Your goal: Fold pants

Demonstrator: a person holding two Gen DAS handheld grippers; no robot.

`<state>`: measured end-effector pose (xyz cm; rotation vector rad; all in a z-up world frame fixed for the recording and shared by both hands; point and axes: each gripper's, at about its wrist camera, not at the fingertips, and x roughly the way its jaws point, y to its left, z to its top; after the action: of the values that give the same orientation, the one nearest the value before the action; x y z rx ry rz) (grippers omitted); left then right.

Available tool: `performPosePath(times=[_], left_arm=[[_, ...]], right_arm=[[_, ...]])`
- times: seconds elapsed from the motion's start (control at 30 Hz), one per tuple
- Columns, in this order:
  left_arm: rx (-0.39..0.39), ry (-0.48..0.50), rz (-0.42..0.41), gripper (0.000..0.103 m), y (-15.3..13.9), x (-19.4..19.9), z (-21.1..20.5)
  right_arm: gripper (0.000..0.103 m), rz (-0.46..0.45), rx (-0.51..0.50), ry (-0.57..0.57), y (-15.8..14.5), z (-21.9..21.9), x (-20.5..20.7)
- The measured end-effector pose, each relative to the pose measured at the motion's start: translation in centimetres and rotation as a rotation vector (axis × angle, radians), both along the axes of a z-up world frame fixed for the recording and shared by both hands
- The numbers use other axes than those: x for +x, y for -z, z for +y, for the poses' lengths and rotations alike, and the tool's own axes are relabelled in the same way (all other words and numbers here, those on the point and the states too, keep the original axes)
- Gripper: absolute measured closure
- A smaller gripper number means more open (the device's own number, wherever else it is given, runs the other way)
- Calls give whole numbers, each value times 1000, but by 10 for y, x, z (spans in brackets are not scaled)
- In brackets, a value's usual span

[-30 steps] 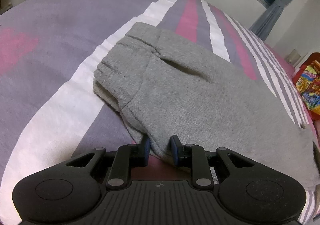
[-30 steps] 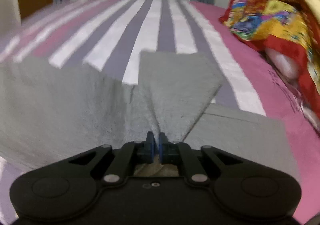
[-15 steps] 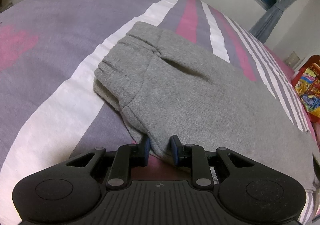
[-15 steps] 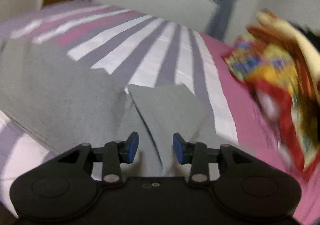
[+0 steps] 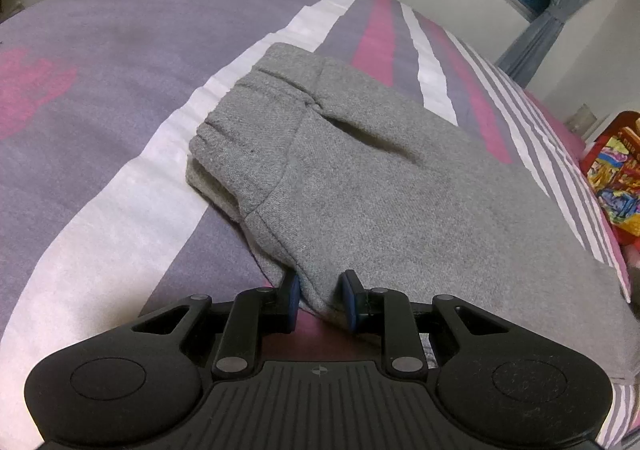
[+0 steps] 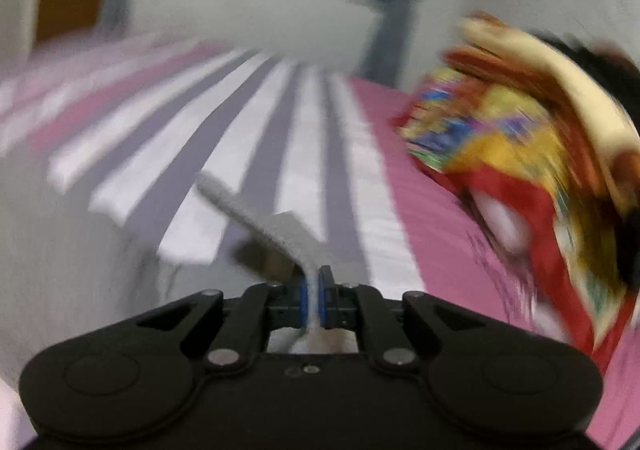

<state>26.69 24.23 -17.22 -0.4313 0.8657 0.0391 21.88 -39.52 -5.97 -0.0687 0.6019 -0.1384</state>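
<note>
The grey pants (image 5: 360,185) lie flat on the striped bed, waistband toward the far left. My left gripper (image 5: 319,296) is open, its blue pads either side of the near edge of the pants without squeezing it. In the blurred right wrist view, my right gripper (image 6: 316,300) is shut on a thin fold of the grey pants fabric (image 6: 276,230), which rises from the jaws and is lifted off the bed. The rest of the pants (image 6: 60,250) lies to the left.
The bed cover (image 5: 100,97) has purple, white and pink stripes. A colourful red and yellow bundle (image 6: 520,153) lies on the right of the bed, also at the right edge of the left wrist view (image 5: 616,185). A window and curtains stand behind.
My right gripper opened half a second ago and has now shut on a fold of the pants, moving fast with blur. The left gripper has stayed in place, open.
</note>
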Motion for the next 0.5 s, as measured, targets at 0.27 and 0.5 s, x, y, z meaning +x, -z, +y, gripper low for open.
performPosePath(times=[0.27,0.5], left_arm=[[-26,-15,-2,79,2,-1,2],[-16,-18,9,79,1,1,1]], right_arm=[[98,-65,535,281,48,-93,-79],[88,-73,749,375,91,-123,-98]])
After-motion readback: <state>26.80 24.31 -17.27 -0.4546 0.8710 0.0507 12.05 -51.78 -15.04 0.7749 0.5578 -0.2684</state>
